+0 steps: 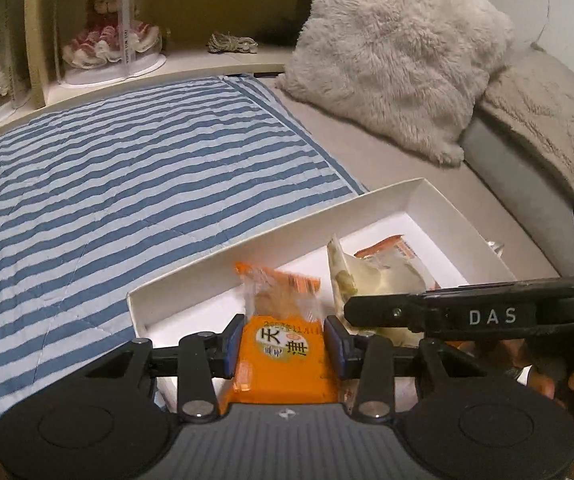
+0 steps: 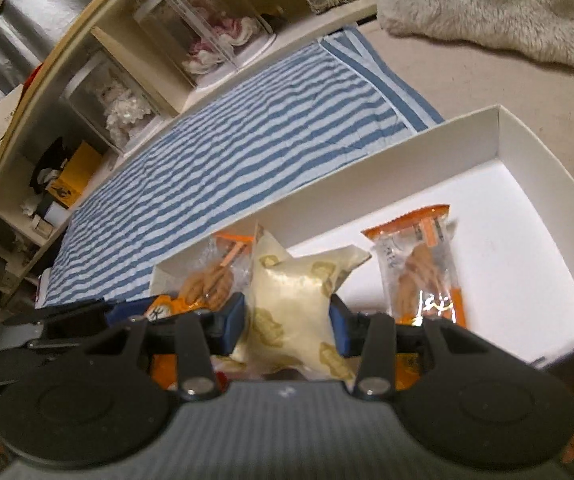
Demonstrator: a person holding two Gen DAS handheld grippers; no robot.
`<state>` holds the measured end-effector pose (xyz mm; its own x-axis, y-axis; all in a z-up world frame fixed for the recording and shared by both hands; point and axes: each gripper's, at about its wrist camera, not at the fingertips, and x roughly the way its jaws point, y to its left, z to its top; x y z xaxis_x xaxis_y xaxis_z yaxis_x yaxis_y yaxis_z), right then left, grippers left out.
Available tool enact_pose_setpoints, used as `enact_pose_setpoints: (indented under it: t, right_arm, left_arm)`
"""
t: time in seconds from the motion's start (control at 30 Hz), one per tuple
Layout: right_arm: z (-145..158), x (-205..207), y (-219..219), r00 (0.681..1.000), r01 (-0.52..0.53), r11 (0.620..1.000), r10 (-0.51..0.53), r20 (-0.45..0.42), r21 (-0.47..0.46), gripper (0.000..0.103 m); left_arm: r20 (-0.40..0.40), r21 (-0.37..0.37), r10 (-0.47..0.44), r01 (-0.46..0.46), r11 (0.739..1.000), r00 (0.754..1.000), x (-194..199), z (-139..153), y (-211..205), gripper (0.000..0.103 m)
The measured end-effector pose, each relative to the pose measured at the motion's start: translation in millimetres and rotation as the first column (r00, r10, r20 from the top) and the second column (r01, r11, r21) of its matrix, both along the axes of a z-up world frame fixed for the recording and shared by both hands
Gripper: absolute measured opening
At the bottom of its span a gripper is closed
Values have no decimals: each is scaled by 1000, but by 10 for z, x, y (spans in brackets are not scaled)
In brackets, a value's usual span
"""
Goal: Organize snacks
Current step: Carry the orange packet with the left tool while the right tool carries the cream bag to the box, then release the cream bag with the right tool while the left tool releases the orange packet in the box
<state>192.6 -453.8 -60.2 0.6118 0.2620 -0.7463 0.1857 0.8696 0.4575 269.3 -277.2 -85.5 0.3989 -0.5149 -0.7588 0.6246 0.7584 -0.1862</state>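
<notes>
A white open box [image 1: 255,246] lies on the bed; it also shows in the right wrist view [image 2: 419,146]. My left gripper [image 1: 285,346] is shut on an orange snack packet [image 1: 283,356] and holds it over the box's near left end. My right gripper [image 2: 287,318] is shut on a cream snack packet [image 2: 291,300] over the box's middle; that packet also shows in the left wrist view [image 1: 371,276], behind the right gripper's body [image 1: 447,314]. Another orange packet [image 2: 423,268] lies on the box floor to the right.
A blue-and-white striped blanket [image 1: 127,184] covers the bed left of the box. Fluffy pillows [image 1: 395,52] lie at the far right. A shelf [image 1: 223,62] with dolls in clear cases [image 1: 107,28] runs along the back.
</notes>
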Motion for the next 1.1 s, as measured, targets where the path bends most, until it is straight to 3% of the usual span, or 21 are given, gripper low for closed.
enact_pose_setpoints:
  t: [0.3,0.57,0.7,0.83,0.97,1.1]
  right_arm:
    - [-9,-69,-134,997,75,993,-78,-28,-92,50]
    - [38,-98,-85,997,64,983,-70,-30,-173,50]
    - [103,-99,-44,999,37,979,-36,9,-200,50]
    - [213,-93,43,999,7,968,1,32,-252,65]
    - [330,-133,56,998,8,964,7,57,-266,66]
    - [371,-176,9,998,29,965,-14,61,-262,66]
  left_arm:
    - [-6,-22,-46,46,999,999,-5,58,-87,43]
    - [-8,48,-62,62,997,998,-26,-9,-41,44]
    - [-29,89,-72,74,993,997,-35,-58,-10,45]
    - [-44,149,-96,102,984,994,-56,-126,-45,48]
    - [-36,249,-101,107,962,994,-50,-242,-112,44]
    - [-3,256,-124,121,959,992,-57,-296,-166,42]
